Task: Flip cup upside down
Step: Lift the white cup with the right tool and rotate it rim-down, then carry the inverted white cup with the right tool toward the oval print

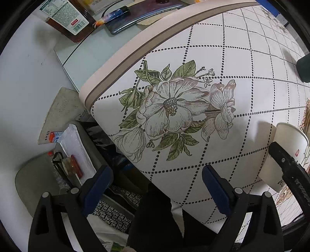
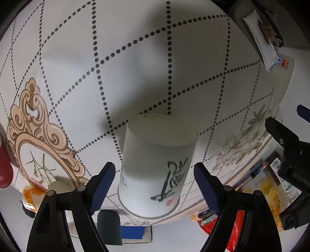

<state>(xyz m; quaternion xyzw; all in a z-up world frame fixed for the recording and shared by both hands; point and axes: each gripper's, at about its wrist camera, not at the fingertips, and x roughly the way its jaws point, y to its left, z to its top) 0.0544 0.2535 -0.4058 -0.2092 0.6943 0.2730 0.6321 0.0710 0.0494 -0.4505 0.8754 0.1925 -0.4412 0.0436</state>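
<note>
Covering the worktop, a white cloth with dotted diamond lines and printed flowers (image 1: 242,64) carries a white paper cup with black brush lettering (image 2: 155,164), which appears to stand inverted, mouth down. The right claw (image 2: 155,178) is spread, pads flanking the cup without touching. Withdrawing crookedly could clip the light cup and topple it. The left claw (image 1: 157,180) hangs spread, empty, nearby.

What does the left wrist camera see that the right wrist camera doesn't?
Only the left wrist view shows the big flower print sharply, and the labelled bottle.

Only the right wrist view shows the cup's black writing, and the open right gripper straddling it without touching.

Both show the paper cup and the dotted tablecloth. The left gripper is open, empty.
</note>
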